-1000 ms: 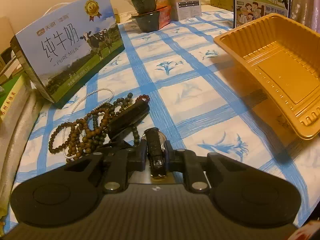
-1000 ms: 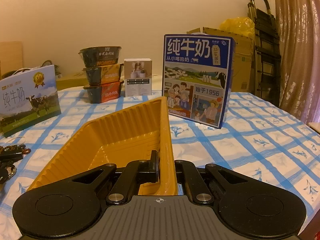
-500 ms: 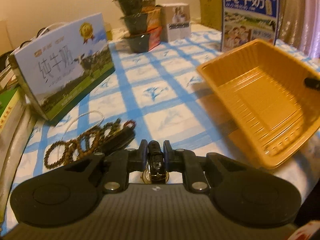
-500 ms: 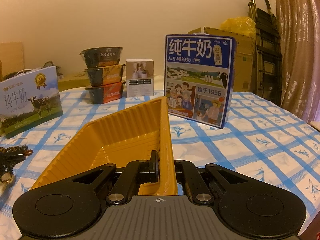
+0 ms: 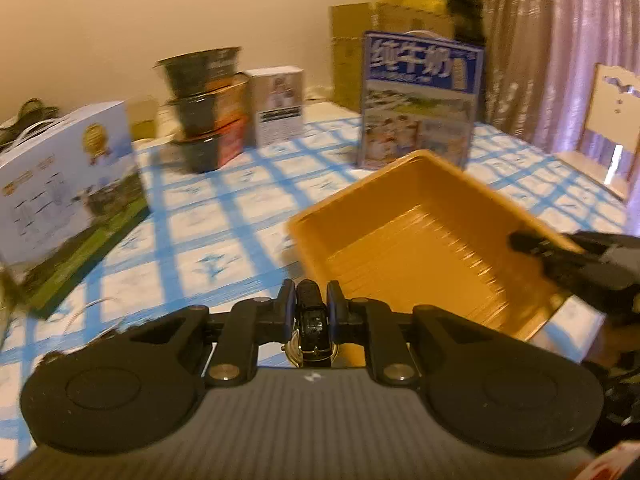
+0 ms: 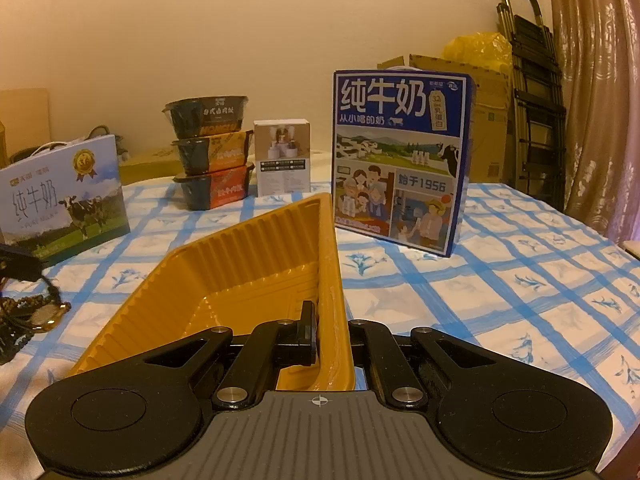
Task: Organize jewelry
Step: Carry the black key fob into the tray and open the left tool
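My left gripper point(image 5: 311, 300) is shut on a wristwatch point(image 5: 312, 326) with a black strap and holds it above the table, just left of the near corner of the yellow plastic tray point(image 5: 424, 236). My right gripper point(image 6: 326, 320) is shut on the tray's near right rim point(image 6: 334, 304), one finger inside and one outside the wall. It also shows at the right of the left wrist view point(image 5: 560, 256). At the left edge of the right wrist view the watch face point(image 6: 44, 314) hangs over a pile of brown bead bracelets point(image 6: 20, 320).
A pale milk carton point(image 5: 64, 184) lies at the left. A blue milk box point(image 6: 400, 160) stands behind the tray. Stacked food bowls point(image 6: 212, 152) and a small white box point(image 6: 282, 158) stand at the back. The table has a blue checked cloth point(image 6: 500, 280).
My left gripper has lifted the watch off the bead pile and swung right towards the tray. The right gripper has kept its hold on the tray rim.
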Motion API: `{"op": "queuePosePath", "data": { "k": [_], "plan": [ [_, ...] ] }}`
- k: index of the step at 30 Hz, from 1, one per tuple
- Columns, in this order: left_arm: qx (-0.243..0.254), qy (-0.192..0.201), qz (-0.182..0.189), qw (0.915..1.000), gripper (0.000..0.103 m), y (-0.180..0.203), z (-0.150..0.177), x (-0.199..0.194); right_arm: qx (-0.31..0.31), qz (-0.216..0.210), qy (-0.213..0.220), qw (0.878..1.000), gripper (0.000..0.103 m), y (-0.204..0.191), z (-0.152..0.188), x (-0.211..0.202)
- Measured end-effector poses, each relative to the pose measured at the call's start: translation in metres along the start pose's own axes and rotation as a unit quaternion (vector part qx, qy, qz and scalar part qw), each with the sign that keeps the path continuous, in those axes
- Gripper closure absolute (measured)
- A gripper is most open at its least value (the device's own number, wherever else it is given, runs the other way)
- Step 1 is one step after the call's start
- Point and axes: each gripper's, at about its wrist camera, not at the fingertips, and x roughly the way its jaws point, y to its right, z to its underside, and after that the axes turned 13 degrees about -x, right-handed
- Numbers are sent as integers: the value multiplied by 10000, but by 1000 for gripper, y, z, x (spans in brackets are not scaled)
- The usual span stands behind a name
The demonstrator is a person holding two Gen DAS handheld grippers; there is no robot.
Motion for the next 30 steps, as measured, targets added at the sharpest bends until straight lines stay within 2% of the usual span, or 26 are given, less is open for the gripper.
{"op": "queuePosePath", "data": {
  "k": [5, 11, 21, 30],
  "plan": [
    [34, -112, 364, 9993, 89, 22, 1, 8, 18, -9, -16, 10000, 98, -1, -1, 0],
    [-88, -399, 629, 9972, 89, 38, 5, 28, 56, -18, -33, 10000, 98, -2, 1, 0],
    [-60, -698, 446, 9965, 89, 49, 14, 66, 113, -40, -24, 9999, 98, -2, 0, 0],
    [-31, -726, 388, 9966, 88, 50, 15, 84, 148, -9, -53, 9999, 98, -3, 0, 2]
  ]
}}
